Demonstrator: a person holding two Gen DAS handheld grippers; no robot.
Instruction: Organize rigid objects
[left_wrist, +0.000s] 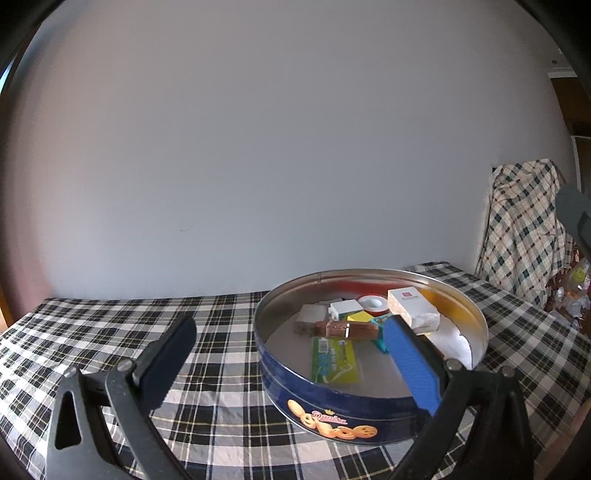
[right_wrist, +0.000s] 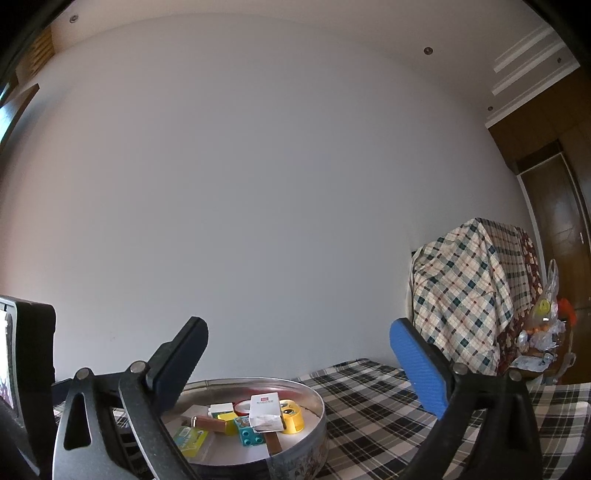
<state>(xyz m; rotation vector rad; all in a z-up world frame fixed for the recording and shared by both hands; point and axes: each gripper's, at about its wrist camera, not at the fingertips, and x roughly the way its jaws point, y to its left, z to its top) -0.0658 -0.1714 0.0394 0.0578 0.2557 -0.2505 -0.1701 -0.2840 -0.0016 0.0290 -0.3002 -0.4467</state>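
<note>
Tin (left_wrist: 332, 406) reads "Danisa" in pink script above printed cookies.

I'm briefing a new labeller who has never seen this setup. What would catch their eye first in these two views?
First the round blue cookie tin on the checked tablecloth, open and filled with small things: a white box, a brown bar, a green packet. Then the two open, empty grippers, left and right, and the plaid cloth draped at the right.

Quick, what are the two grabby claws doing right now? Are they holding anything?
Left gripper: open, holding nothing.
Right gripper: open wide, holding nothing, above the cookie tin.
</note>
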